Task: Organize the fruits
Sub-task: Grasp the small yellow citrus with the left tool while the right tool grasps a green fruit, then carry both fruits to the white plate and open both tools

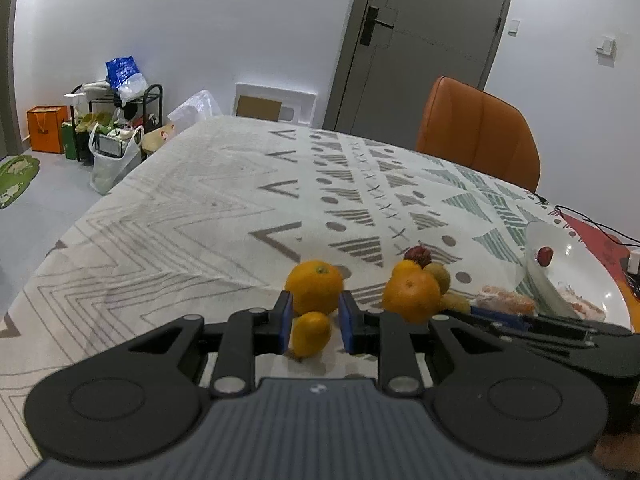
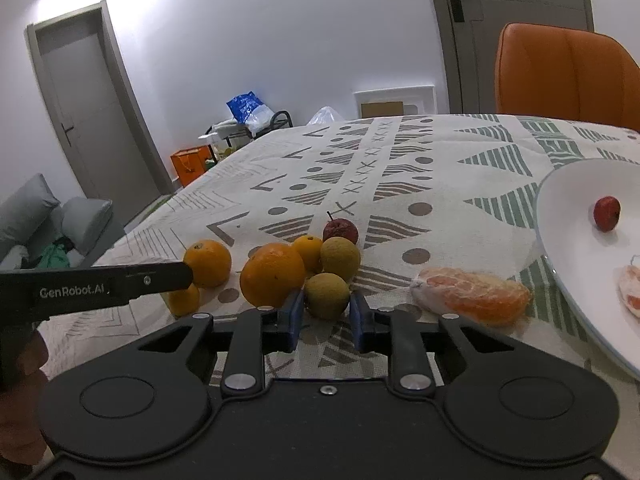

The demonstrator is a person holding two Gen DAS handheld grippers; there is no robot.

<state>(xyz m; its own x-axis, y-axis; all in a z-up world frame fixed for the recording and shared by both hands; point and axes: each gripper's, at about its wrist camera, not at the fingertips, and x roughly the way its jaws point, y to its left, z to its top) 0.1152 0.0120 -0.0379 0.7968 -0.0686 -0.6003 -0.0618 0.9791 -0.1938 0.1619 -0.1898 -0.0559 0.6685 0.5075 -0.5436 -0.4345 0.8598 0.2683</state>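
On the patterned tablecloth, my left gripper [image 1: 316, 312] is shut on a small yellow-orange citrus [image 1: 311, 334], with a bigger orange [image 1: 315, 286] just beyond its tips. In the right wrist view, my right gripper [image 2: 327, 300] is shut on a round green-brown fruit [image 2: 327, 295] at its pad tips. A large orange [image 2: 273, 274] touches that gripper's left finger. Behind lie a second green-brown fruit [image 2: 340, 258], a small orange [image 2: 308, 252] and a wrinkled red fruit [image 2: 340, 230]. A peeled orange [image 2: 472, 296] lies to the right. The white plate [image 2: 560, 184] holds a small red fruit [image 2: 607, 213] and a peeled piece [image 2: 630, 292].
An orange chair [image 1: 476, 132] stands at the table's far side. A black cable [image 1: 592, 224] runs across the table behind the plate. The table's left edge [image 1: 132, 176] drops to a floor with bags and a rack [image 1: 116, 120].
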